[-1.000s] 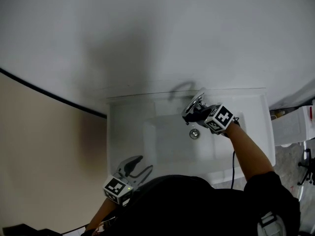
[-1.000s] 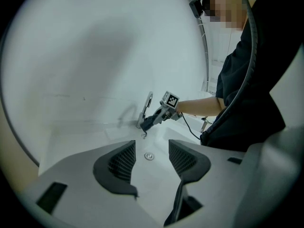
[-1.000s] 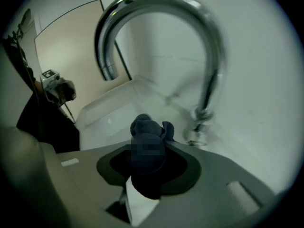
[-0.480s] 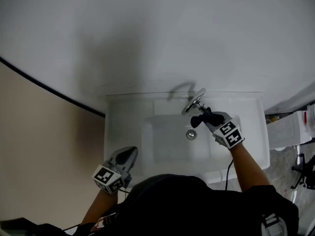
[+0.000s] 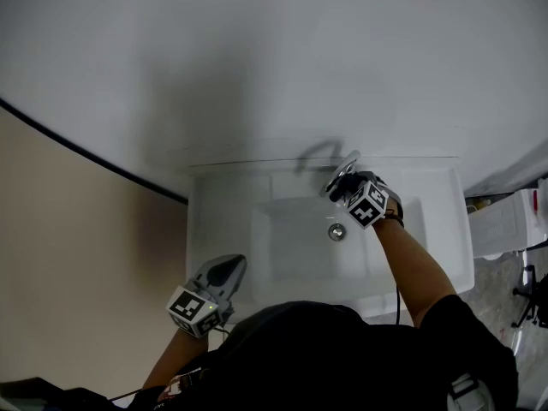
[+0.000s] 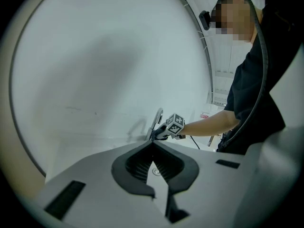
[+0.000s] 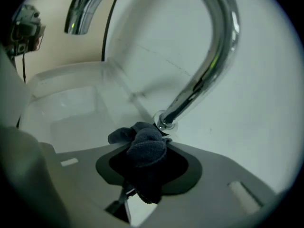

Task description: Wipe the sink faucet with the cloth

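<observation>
Right gripper back at the faucet base, cloth in its jaws.
Jaws are opening with the dark cloth bunched between them, at the faucet's foot; left gripper, jaws together and empty, sits well left of the faucet.

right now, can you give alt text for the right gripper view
A bunched dark cloth sits between the opening jaws of the right hand-held gripper, just by the base of a curved chrome faucet. A white sink basin lies to the left.
</observation>
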`<act>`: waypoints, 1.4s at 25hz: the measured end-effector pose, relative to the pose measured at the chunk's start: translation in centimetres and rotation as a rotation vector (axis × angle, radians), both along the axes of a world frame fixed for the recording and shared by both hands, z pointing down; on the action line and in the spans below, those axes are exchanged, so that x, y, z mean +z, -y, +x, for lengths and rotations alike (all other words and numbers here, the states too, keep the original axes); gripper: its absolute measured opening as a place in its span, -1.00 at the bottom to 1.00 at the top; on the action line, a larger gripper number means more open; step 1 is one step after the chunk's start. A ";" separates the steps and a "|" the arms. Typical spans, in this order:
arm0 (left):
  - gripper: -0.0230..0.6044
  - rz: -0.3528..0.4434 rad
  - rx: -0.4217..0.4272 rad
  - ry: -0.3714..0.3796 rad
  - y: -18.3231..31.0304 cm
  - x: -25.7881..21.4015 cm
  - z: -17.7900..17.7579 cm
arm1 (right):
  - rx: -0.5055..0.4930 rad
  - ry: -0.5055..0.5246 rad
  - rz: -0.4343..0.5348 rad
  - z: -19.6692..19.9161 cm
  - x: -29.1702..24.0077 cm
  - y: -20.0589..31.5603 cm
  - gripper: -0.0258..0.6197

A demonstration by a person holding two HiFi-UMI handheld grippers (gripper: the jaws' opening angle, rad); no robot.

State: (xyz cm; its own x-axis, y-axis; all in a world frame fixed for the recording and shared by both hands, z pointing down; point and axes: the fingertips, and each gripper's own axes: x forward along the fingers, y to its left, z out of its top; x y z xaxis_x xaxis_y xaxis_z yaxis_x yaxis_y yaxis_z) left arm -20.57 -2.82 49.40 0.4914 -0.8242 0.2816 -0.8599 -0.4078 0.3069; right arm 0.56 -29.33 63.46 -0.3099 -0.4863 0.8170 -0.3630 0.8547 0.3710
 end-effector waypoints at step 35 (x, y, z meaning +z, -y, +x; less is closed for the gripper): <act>-0.93 0.046 0.005 -0.032 -0.8 1.7 -1.4 | -0.149 0.019 0.174 -1.3 -19.8 -3.1 -0.54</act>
